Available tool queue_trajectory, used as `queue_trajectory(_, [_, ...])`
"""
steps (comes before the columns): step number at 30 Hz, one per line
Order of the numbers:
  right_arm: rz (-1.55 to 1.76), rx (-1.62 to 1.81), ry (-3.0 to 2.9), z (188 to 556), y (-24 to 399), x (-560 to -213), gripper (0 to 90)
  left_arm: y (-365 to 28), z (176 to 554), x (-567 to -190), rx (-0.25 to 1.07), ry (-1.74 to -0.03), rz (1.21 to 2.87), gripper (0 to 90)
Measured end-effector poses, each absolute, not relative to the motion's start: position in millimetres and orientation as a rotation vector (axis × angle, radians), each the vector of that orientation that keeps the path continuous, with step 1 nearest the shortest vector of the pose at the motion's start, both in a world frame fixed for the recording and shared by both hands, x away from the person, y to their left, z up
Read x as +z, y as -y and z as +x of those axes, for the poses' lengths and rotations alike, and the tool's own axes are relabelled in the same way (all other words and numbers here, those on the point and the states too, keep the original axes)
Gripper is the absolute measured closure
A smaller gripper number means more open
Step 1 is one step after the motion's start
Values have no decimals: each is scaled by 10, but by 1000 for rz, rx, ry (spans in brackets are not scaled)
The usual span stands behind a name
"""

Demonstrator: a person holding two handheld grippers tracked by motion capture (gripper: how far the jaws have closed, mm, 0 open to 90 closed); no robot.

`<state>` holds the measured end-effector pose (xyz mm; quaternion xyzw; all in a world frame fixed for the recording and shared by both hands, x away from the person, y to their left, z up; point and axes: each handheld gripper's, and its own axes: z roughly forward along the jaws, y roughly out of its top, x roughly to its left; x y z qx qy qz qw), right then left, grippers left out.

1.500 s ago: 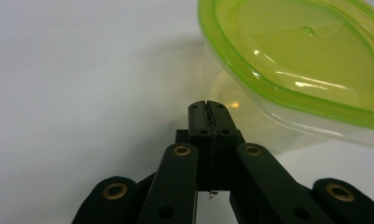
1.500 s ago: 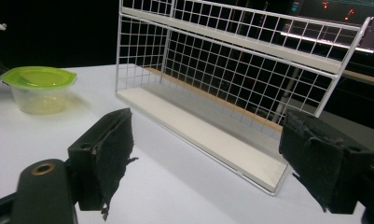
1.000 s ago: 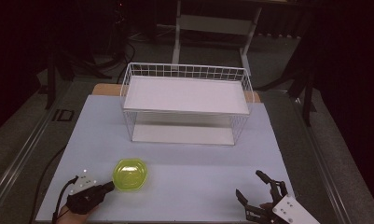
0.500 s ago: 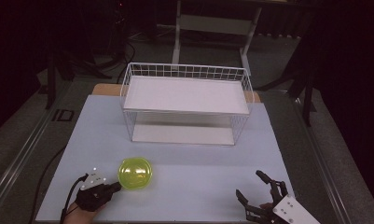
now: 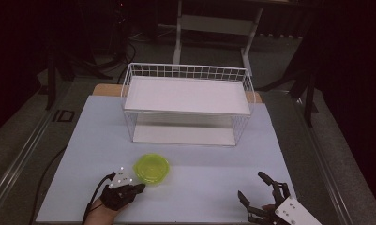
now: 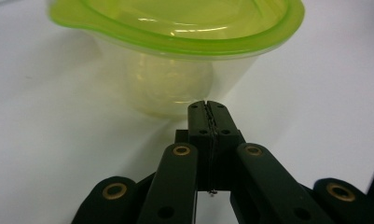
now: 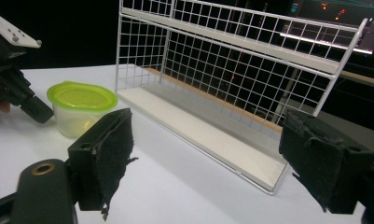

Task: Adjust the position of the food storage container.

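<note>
where the high view blurs them, the left tongs [image 6: 207, 109] press together, seemingly touching the container [image 6: 175, 51]; right tongs [image 7: 208, 158] gape.

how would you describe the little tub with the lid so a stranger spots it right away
Start at the white wire rack at the back of the white table. In front of it, toward the left gripper, stands a small clear tub; its lime-green lid is the one bright colour there.

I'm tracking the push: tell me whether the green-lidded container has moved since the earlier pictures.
Yes. The green-lidded container has slid rightward across the table, toward the middle of the white wire rack, with the shut left gripper against it.
</note>
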<state>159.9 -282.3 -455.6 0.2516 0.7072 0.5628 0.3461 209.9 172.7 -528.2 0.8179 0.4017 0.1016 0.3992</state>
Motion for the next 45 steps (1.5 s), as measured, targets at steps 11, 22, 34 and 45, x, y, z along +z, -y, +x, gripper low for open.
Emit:
queue_trajectory(11, [644, 1459, -1833, 1601, 2808, -4561, 174, -2012, 2353, -5251, 347, -1118, 2021, 899])
queue_trajectory(22, [668, 1469, -1826, 1620, 2848, -4574, 175, -1773, 2418, -5317, 287, -1057, 2057, 900])
queue_trajectory(34, [666, 1468, -1832, 1619, 2841, -4583, 174, -1459, 2363, -5298, 223, -1023, 2088, 898])
queue_trajectory(45, [648, 1461, -1842, 1603, 2827, -4581, 175, -1324, 2528, -5291, 201, -1036, 2068, 899])
